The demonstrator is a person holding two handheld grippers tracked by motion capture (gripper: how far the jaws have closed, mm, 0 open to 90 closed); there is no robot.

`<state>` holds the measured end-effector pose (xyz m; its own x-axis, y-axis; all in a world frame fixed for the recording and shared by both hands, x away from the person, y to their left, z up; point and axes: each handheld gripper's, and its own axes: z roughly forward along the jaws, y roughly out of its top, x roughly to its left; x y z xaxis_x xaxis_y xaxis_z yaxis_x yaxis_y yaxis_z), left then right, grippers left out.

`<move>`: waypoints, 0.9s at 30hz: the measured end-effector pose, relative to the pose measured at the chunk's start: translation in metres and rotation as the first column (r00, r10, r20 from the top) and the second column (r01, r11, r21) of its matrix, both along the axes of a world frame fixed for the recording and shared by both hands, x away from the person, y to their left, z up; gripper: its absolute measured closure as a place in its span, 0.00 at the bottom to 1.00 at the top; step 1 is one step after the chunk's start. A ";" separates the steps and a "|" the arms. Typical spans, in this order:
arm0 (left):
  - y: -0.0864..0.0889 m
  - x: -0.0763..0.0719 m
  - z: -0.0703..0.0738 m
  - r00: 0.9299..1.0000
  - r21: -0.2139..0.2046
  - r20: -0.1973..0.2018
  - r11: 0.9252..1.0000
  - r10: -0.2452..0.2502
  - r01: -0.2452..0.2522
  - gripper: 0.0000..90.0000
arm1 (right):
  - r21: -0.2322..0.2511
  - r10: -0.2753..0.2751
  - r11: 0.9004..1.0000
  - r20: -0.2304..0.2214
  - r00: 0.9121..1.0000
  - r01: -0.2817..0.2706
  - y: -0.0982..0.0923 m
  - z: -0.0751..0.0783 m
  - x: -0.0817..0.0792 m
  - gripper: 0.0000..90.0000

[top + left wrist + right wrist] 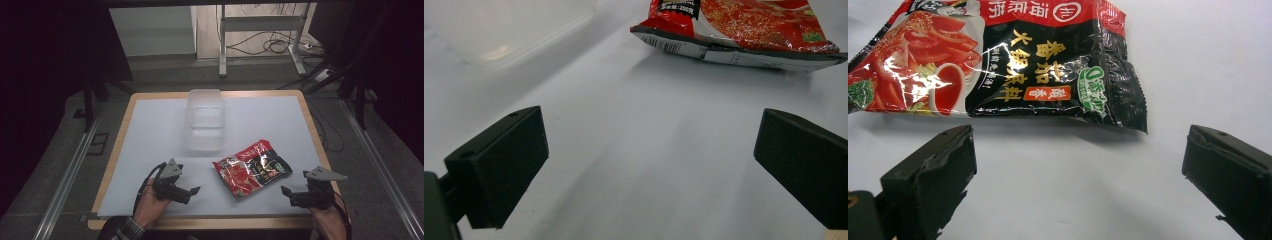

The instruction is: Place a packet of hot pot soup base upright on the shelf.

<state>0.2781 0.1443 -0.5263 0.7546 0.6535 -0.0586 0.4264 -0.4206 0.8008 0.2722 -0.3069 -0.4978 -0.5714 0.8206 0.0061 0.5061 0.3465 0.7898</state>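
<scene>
A red and black food packet (252, 168) lies flat on the white table top, right of centre near the front. Behind it stands a clear plastic box (205, 119), empty as far as I can see. My left gripper (194, 192) rests low on the table to the packet's left, jaws open and empty; in its own view the packet (744, 25) lies ahead and the box (504, 30) at upper left. My right gripper (286, 192) sits to the packet's right, open and empty, with the packet (998, 60) just beyond its jaws.
The white sheet covers a wooden table (310, 120) whose edges drop to grey floor. A metal stand (260, 35) and loose cables (272, 45) lie beyond the far edge. Aluminium rails (75, 170) run along both sides of the table.
</scene>
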 end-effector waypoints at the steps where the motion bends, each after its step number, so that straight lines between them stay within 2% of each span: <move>1: 0.000 0.000 0.000 1.000 0.000 0.000 1.000 0.000 0.000 0.01 | 0.000 0.000 1.000 0.000 1.000 0.000 0.000 0.000 0.000 0.01; 4: 0.000 0.000 0.003 1.000 -0.017 -0.002 1.000 -0.015 0.015 0.01 | -0.005 0.002 1.000 0.009 1.000 -0.002 0.000 0.000 0.000 0.01; 8: -0.003 -0.001 0.006 1.000 -0.004 0.002 1.000 -0.022 0.022 0.03 | -0.011 0.006 1.000 0.006 1.000 -0.006 0.000 0.000 0.001 0.01; 9: -0.006 -0.001 0.008 1.000 0.017 0.011 0.999 -0.028 0.028 0.04 | -0.014 0.005 1.000 0.003 1.000 -0.005 0.001 0.000 0.001 0.01; 11: -0.010 -0.001 0.009 0.999 0.031 0.021 0.999 -0.032 0.031 0.06 | -0.015 0.005 1.000 0.005 1.000 -0.005 0.001 0.000 0.001 0.01; 14: -0.014 -0.001 0.012 0.999 0.039 0.032 0.999 -0.038 0.037 0.09 | -0.016 0.004 1.000 0.004 1.000 -0.004 0.000 0.000 0.001 0.01; 15: -0.017 -0.001 0.014 0.998 0.042 0.048 0.998 -0.043 0.041 0.12 | -0.017 0.004 1.000 0.002 1.000 -0.004 0.000 0.000 0.002 0.01; 19: -0.020 0.000 0.017 0.997 0.033 0.060 0.998 -0.055 0.053 0.18 | -0.016 0.004 1.000 0.002 1.000 -0.004 0.001 -0.001 0.002 0.01; 27: -0.031 0.004 0.020 0.993 0.003 0.060 0.995 -0.097 0.097 0.28 | -0.024 0.010 1.000 0.001 1.000 -0.010 0.003 -0.001 0.003 0.01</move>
<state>0.2819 0.1135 -0.5066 0.8166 0.5771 -0.0115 0.3351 -0.4577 0.8235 0.2750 -0.3044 -0.4990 -0.5793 0.8150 -0.0139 0.5016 0.3699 0.7820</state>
